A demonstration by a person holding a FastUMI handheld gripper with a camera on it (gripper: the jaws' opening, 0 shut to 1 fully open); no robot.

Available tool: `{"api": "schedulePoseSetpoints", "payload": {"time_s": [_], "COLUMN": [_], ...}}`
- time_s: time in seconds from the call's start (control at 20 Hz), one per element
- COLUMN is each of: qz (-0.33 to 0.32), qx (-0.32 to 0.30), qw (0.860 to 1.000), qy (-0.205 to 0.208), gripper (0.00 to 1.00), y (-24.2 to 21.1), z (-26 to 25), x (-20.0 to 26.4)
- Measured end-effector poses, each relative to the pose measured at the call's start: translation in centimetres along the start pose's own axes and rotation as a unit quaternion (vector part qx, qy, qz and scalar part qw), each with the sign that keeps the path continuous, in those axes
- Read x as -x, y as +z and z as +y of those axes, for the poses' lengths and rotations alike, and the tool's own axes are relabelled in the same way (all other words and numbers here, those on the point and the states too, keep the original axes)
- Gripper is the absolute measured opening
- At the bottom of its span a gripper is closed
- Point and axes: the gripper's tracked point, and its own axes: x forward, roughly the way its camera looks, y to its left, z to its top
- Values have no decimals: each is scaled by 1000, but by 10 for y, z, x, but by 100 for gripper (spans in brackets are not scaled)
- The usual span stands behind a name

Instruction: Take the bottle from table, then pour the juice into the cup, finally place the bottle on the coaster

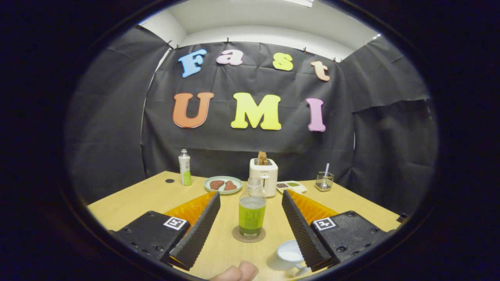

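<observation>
The tool (250,218) stands wide open, its two fingers splayed apart and holding nothing. Between them, a little ahead of the tips, the juice bottle (252,208) stands upright on a round coaster (249,235), its long axis vertical and its neck pointing straight up; green juice fills roughly the lower two thirds. Neither finger touches the bottle, and bare worktop (129,203) shows on both sides of it. Just beside the right finger, near its base, sits a white cup (290,255) with its handle toward the camera. Fingertips of a person's hand (236,272) show close under the tool, between the finger bases.

Beyond the bottle stands a white toaster (264,175) with toast sticking up from its slot. A pale green plate (223,184) with two brown pieces lies left of the toaster, and a small tray (291,186) lies to its right. Further right is a wire holder (324,180) with a white stick in it. A second, taller bottle (184,167) stands well apart near the far left edge, with a small dark disc (169,180) beside it. The near left of the worktop is open.
</observation>
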Motion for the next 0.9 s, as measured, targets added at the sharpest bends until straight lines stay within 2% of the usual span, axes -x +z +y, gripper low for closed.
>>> {"api": "schedulePoseSetpoints", "payload": {"time_s": [0.2, 0.35, 0.5, 0.6, 0.8, 0.9], "qz": [-10, 7, 7, -18, -44, -42], "qx": [2, 3, -15, 1, 57, 55], "qw": [1000, 1000, 1000, 1000, 997, 998], "qy": [-14, -26, -8, -25, -12, -3], "gripper": [100, 100, 100, 100, 100, 100], "y": [18, 10, 17, 31, 38, 37], "z": [-20, -39, -40, -52, -44, -39], "x": [59, 86, 110, 126, 147, 159]}}
